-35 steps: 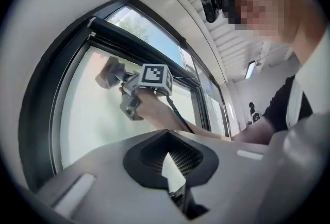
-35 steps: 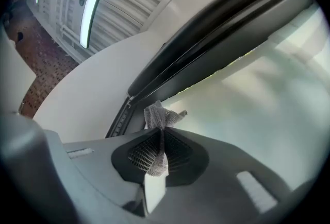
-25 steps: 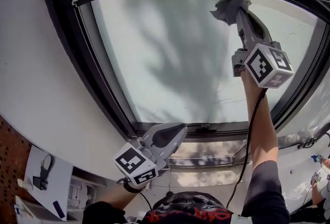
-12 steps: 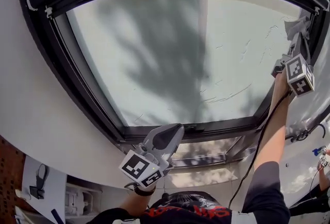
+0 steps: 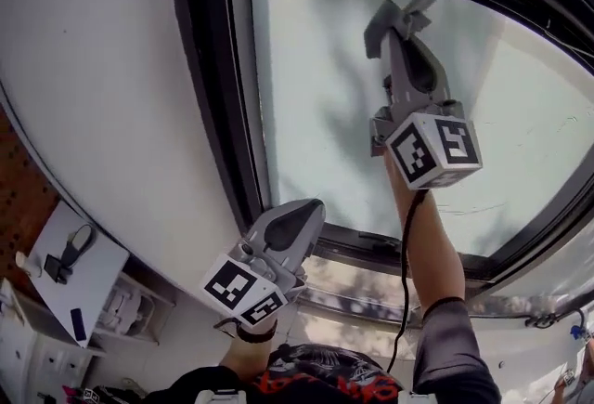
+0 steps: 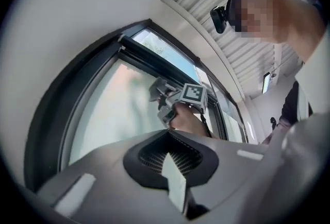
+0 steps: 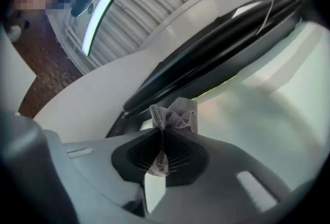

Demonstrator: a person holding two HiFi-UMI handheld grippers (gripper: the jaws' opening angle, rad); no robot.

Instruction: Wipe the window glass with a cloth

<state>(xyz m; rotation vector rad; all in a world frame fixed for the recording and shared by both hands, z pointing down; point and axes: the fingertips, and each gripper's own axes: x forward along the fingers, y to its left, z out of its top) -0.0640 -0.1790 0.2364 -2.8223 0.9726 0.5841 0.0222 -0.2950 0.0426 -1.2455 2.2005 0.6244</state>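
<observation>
The frosted window glass (image 5: pixel 316 96) fills the head view. My right gripper (image 5: pixel 397 21) is raised against its upper part, shut on a crumpled grey cloth (image 5: pixel 401 10) that bunches out past the fingertips onto the pane. In the right gripper view the cloth (image 7: pixel 178 114) is pinched between the closed jaws (image 7: pixel 164 135), close to the dark upper frame. My left gripper (image 5: pixel 311 207) hangs low by the bottom frame, shut with nothing in it. The left gripper view looks past its closed jaws (image 6: pixel 167 136) up at the right gripper (image 6: pixel 172 102) and the cloth (image 6: pixel 157 86).
A black window frame (image 5: pixel 209 86) borders the glass, with white wall (image 5: pixel 93 68) to the left. A white shelf (image 5: pixel 65 272) with small items sits at the lower left. A black cable (image 5: pixel 406 272) runs down the raised right arm. A ceiling light (image 7: pixel 98 12) glows behind.
The right gripper with the cloth went from the upper middle of the pane to its right edge, then back left to the upper part. The left gripper stayed low.
</observation>
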